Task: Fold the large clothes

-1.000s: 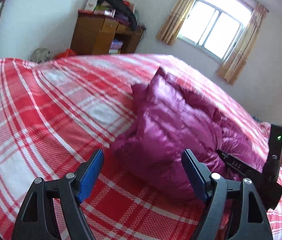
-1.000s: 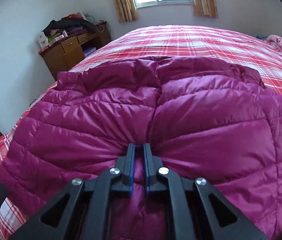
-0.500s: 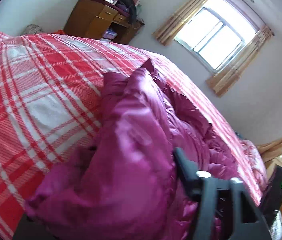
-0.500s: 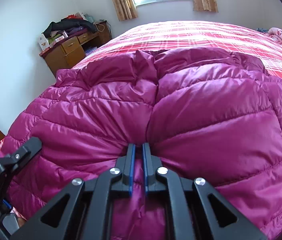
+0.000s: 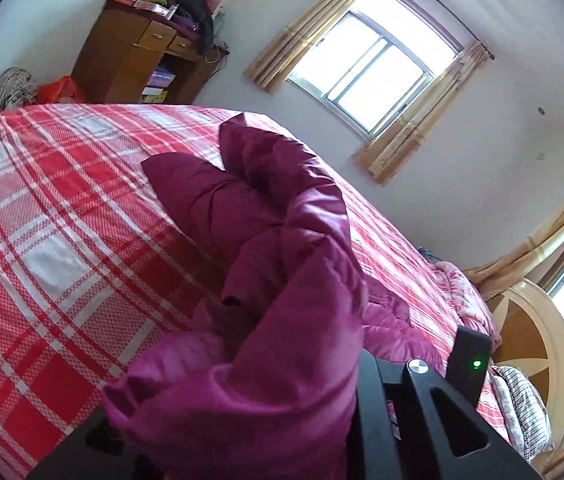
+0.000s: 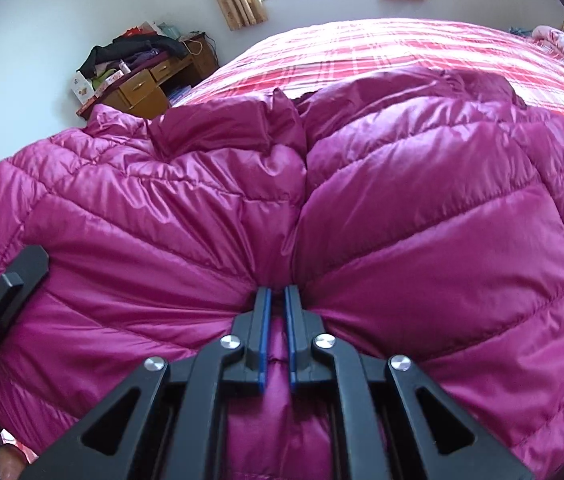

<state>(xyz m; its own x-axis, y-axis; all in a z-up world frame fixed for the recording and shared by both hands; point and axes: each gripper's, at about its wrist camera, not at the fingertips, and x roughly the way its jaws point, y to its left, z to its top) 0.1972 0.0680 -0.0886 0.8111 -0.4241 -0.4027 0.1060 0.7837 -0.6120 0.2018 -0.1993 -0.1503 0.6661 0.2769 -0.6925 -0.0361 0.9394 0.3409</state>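
Observation:
A magenta puffer jacket (image 6: 402, 220) lies spread on the red plaid bed (image 5: 61, 220). My right gripper (image 6: 276, 292) is shut on a pinch of its near edge, and the quilted fabric puckers around the blue pads. In the left wrist view a bunched fold of the jacket (image 5: 282, 320) rises over my left gripper (image 5: 282, 392) and hides its left finger. The left jaws are closing, with the fabric between them and lifted off the bed. The left gripper's black frame (image 6: 5, 292) shows at the jacket's left edge. The right gripper's body (image 5: 468, 360), with a green light, shows beyond the fold.
A wooden desk (image 5: 141, 52) piled with clothes and boxes stands against the far wall. A curtained window (image 5: 370, 76) is beyond the bed. A round wooden headboard (image 5: 530, 344) and pink bedding (image 5: 458, 280) are at the right. Open plaid cover lies left of the jacket.
My left gripper went from wide open in front of the jacket to closed over its edge, then rose and tilted up with the fold. The right gripper kept its grip and place.

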